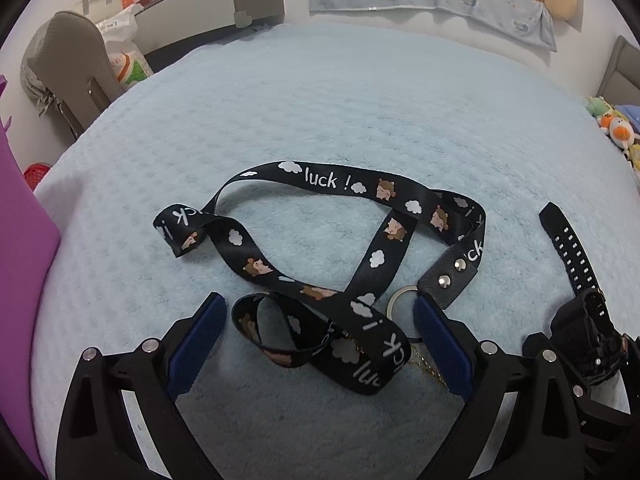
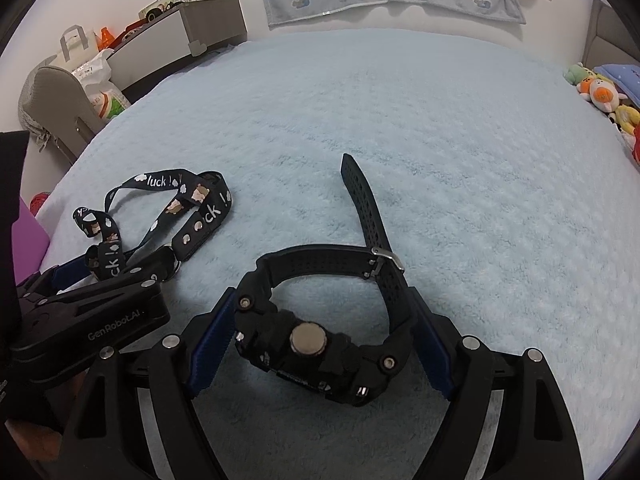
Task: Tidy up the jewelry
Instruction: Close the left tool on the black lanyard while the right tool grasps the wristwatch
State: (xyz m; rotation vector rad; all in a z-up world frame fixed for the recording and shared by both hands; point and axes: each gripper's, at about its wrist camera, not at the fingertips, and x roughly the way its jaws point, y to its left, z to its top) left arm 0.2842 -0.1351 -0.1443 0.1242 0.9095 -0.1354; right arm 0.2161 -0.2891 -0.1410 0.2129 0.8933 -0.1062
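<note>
- The left claw [image 1: 316, 340] stands wide apart, low over a pale blue fleecy blanket [image 1: 360, 112] on a bed, gripping nothing.
- Between its two blue-padded fingers [image 1: 194, 344] lies a tangled black lanyard [image 1: 320, 240] printed with clouds, small bears and the word "luck !"; loops of the strap reach ahead of the claw and to both sides.
- The lanyard's metal ring [image 1: 402, 300] sits just beside the inner edge of the right-hand finger; whether they touch cannot be told.
- A thin gold chain [image 1: 430, 368] shows partly under the strap, close to that same finger.
- The right claw [image 2: 320, 344] is spread around a chunky black watch [image 2: 316, 344] lying on the blanket.
- The watch case lies between the fingers, and both pads appear to press against it, so the claw seems to grip the watch.
- The perforated strap arches forward from the case to a metal buckle [image 2: 386, 258], and its free end runs on ahead of the claw.
- To the left of the right claw sits the left claw with the lanyard beyond it.
- A purple object [image 1: 24, 248] stands at the left of the left claw.
</note>
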